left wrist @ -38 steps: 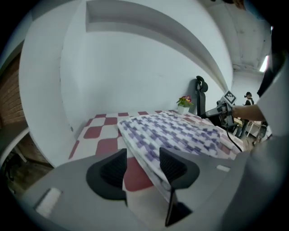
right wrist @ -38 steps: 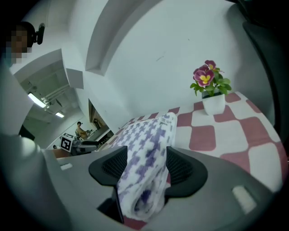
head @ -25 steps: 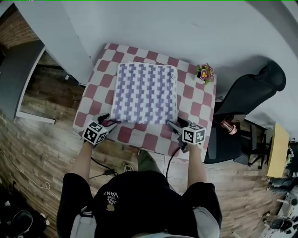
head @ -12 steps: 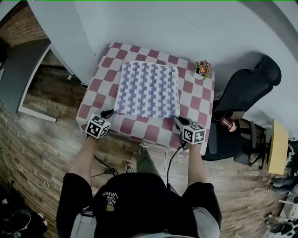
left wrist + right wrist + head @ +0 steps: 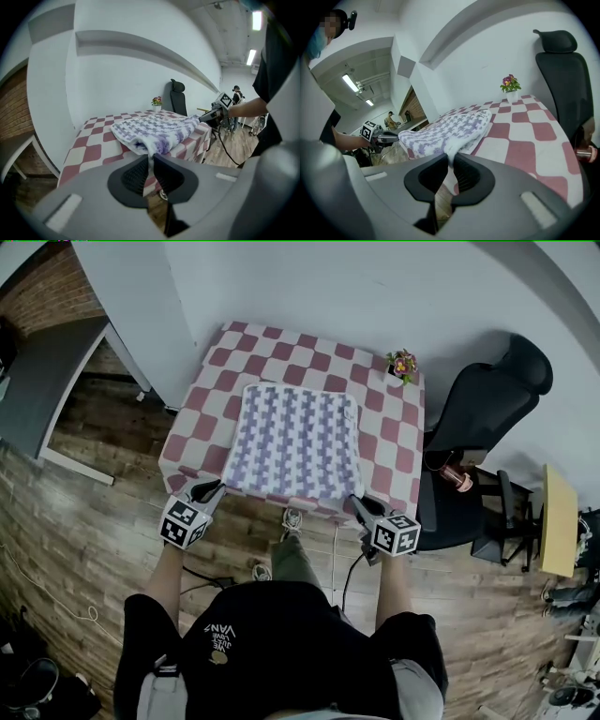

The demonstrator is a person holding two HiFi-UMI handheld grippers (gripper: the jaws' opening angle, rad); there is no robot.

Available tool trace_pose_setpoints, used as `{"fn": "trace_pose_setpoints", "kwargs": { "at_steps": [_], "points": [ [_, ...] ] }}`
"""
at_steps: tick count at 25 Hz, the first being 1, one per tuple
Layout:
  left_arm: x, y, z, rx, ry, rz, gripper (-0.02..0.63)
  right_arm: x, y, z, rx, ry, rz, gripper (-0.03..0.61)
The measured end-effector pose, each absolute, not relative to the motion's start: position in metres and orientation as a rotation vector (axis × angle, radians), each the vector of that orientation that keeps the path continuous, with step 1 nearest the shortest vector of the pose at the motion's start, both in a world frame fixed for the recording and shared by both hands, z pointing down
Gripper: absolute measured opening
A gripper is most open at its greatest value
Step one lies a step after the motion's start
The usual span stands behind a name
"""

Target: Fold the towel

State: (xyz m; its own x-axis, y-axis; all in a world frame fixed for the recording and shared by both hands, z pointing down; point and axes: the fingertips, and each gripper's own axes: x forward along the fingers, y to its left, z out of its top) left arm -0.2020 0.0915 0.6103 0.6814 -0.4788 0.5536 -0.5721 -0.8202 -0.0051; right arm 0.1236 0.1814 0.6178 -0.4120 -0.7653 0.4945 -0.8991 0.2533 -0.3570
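**Item:** towel (image 5: 295, 442), white with purple check.
**Place:** flat on the red-and-white checked bench (image 5: 386, 442), central, with its near edge at the bench's near edge. The 2 near corners are raised.

**Left claw** (image 5: 214, 488): clenched on the near left corner. The left gripper view shows cloth pinched between the pads (image 5: 134, 176).
**Right claw** (image 5: 357, 505): clenched on the near right corner, with cloth pinched the same way.

**Step in hand, as judged:** a fold that carries the near edge over to the far edge.
**Method:** raise both corners to 1 height, hold the edge taut between the 2 claws and travel at 1 pace. Lay the near corners squarely on the far corners, and let go only once the edges match.
**Risk:** a thin pinch may slip.

**Also present:** flower pot (image 5: 403, 364) at the bench's far right corner; black chair (image 5: 487, 404) to the right.

**Not legible:**
- How deep the cloth sits inside either claw.
- The towel's far edge in the left gripper view, which is behind the bunched near fold.
- The bench legs, which are under the cloth.
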Motion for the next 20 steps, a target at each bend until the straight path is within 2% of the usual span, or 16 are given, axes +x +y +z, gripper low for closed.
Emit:
{"fn": "trace_pose_setpoints", "kwargs": {
  "at_steps": [11,20],
  "points": [
    [-0.227,0.155,0.598,2.715,-0.979,0.793,0.038,0.099,0.249,0.593,1.646,-2.299,0.894,0.041],
    [-0.217,0.126,0.573,2.709,-0.999,0.701,0.038,0.112,0.219,0.581,1.640,-2.276,0.908,0.041]
  ]
}}
